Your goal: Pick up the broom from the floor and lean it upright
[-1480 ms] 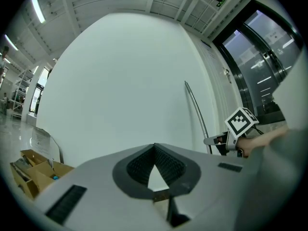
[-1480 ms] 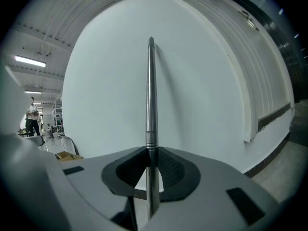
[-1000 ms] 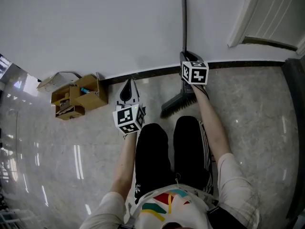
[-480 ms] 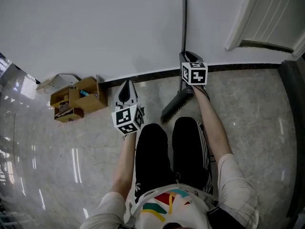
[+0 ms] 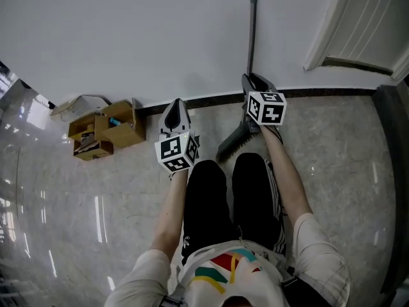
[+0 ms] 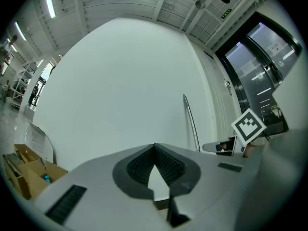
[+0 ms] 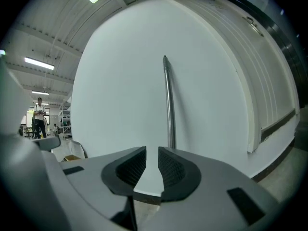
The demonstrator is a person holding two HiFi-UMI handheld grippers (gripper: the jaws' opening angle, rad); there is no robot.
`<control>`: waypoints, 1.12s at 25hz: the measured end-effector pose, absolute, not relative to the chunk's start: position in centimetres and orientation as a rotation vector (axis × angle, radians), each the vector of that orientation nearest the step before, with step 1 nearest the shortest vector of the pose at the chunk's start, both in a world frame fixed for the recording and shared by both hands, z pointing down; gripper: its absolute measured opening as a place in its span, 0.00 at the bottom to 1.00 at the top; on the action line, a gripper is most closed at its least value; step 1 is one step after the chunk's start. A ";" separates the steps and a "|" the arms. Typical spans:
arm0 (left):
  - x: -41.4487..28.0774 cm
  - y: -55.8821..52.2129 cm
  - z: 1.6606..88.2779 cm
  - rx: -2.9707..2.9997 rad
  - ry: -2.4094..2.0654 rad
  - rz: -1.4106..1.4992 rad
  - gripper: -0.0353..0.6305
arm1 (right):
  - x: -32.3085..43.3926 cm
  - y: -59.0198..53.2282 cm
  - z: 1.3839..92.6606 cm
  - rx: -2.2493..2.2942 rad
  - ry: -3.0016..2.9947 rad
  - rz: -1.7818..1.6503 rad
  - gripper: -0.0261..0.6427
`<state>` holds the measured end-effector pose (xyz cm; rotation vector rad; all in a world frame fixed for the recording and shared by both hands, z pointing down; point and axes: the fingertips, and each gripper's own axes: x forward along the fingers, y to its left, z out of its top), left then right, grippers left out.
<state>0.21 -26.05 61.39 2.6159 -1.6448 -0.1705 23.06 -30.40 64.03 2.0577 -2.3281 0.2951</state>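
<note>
Starting far left with the cardboard boxes (image 5: pixel 105 130) against the wall (image 5: pixel 128 37): well apart from the job.

Moving right to the left gripper (image 5: pixel 175 107): clenched tip to tip on nothing, aimed level at bare wall, with the broom (image 5: pixel 252 31) off to its right and out of easy reach.

Then to the broom itself: standing nearly upright, long axis running up the wall, seemingly resting against the white surface, with the bristle head (image 5: pixel 233 144) down on the floor (image 5: pixel 332 146), just near of the dark baseboard (image 5: pixel 204 98).

Right at the lower part of the handle (image 7: pixel 168 105), meeting the right gripper (image 5: pixel 254 82): released, pads a narrow gap apart with only wall showing between them, and the handle just beyond the tips, a shade right of the gap. Nearer hand by far, so probably the one for any correction.

Judging by this: leaning apparently done, calling only for a straight pull back toward the near side, without nudging the handle sideways.

Ending far right at a door (image 5: pixel 364 18), clear of it all.
</note>
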 end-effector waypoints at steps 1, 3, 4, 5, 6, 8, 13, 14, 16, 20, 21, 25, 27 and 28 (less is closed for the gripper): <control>0.6 -26.3 61.3 2.623 -1.639 -0.177 0.12 | 22.7 -30.1 63.6 2.061 -2.347 0.293 0.17; 1.3 -26.6 61.1 2.638 -1.629 -0.190 0.12 | 21.9 -29.4 62.7 2.061 -2.384 0.280 0.17; 1.5 -26.5 61.2 2.641 -1.624 -0.192 0.12 | 21.4 -29.0 62.5 2.059 -2.398 0.277 0.17; 1.8 -26.4 61.5 2.644 -1.617 -0.189 0.12 | 21.0 -28.4 62.5 2.060 -2.408 0.282 0.17; 2.1 -26.2 61.8 2.646 -1.608 -0.183 0.12 | 20.6 -27.8 62.6 2.061 -2.415 0.292 0.17; 3.0 -25.9 62.4 2.657 -1.591 -0.170 0.12 | 20.0 -26.6 63.1 2.054 -2.427 0.312 0.17; 4.2 -26.8 64.5 2.771 -1.580 -0.121 0.12 | 18.3 -26.2 65.8 1.959 -2.449 0.296 0.16; 4.3 -27.3 65.7 2.778 -1.572 -0.108 0.12 | 18.1 -26.4 67.0 1.935 -2.451 0.301 0.16; 3.8 -28.0 68.8 2.725 -1.563 -0.093 0.12 | 17.9 -26.7 69.9 1.901 -2.463 0.360 0.16; 1.7 -29.5 74.1 2.582 -1.573 -0.091 0.12 | 16.7 -27.5 75.4 1.871 -2.511 0.563 0.16; 1.5 -29.7 75.0 2.576 -1.571 -0.086 0.12 | 16.3 -27.7 76.4 1.857 -2.515 0.571 0.16; 1.3 -29.7 78.2 2.580 -1.557 -0.056 0.12 | 14.1 -27.6 80.3 1.769 -2.526 0.539 0.16; 1.4 -29.9 79.1 2.609 -1.576 -0.056 0.12 | 13.3 -27.7 81.7 1.738 -2.536 0.519 0.17; 1.3 -30.0 79.3 2.623 -1.593 -0.057 0.12 | 12.8 -27.8 82.2 1.725 -2.543 0.517 0.16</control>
